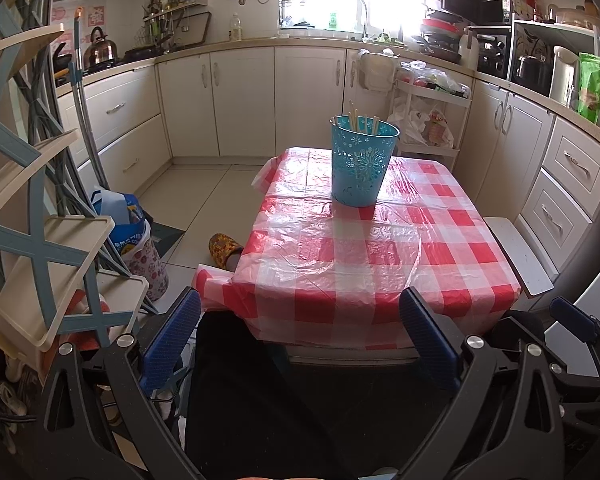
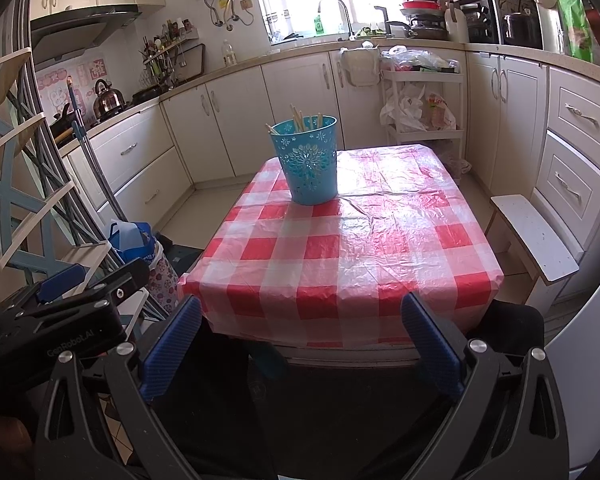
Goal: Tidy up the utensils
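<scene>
A turquoise cut-out holder (image 1: pixel 362 162) (image 2: pixel 309 160) stands upright on the far part of a table (image 1: pixel 340 264) (image 2: pixel 340 252) covered with a red-and-white checked plastic cloth. Several pale chopsticks (image 1: pixel 354 120) (image 2: pixel 298 118) stick up out of it. My left gripper (image 1: pixel 300 336) is open, held low before the table's near edge, with nothing between its blue pads. My right gripper (image 2: pixel 300 340) is also open and empty, at the near edge. In the right wrist view the left gripper's body shows at the lower left; in the left wrist view the right gripper's body shows at the lower right.
A white bench (image 1: pixel 516 254) (image 2: pixel 536 236) stands to the right of the table. A folding rack (image 1: pixel 40 200) and a bag (image 1: pixel 134 236) stand at the left. A slipper (image 1: pixel 224 248) lies on the floor. Cabinets and a white trolley (image 2: pixel 420 100) line the far walls.
</scene>
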Demonstrator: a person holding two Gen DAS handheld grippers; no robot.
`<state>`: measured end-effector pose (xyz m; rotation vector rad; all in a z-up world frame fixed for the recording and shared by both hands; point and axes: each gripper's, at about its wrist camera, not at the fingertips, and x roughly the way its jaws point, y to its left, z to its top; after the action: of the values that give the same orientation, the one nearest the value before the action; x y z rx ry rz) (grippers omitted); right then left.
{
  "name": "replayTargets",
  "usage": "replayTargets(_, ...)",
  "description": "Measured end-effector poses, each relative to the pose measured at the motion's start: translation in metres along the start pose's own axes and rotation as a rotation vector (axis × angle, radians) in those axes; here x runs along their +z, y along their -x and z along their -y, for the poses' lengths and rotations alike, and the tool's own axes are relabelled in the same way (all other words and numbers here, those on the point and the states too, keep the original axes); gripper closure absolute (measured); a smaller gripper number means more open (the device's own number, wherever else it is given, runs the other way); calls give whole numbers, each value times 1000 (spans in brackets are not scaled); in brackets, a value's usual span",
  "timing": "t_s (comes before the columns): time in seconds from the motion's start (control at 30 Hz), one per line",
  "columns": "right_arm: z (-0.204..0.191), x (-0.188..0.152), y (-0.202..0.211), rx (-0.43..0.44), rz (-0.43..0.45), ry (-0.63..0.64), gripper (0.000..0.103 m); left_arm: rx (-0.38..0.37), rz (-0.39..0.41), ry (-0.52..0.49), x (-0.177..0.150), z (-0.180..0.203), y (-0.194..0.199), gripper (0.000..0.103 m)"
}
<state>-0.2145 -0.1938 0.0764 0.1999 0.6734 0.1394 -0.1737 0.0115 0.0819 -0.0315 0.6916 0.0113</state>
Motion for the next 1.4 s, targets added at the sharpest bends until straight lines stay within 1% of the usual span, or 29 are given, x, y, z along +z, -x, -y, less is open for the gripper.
replayTargets(1.4, -2, 1, 1, -3, -6, 3, 7, 1, -2, 0, 0, 0, 0, 8)
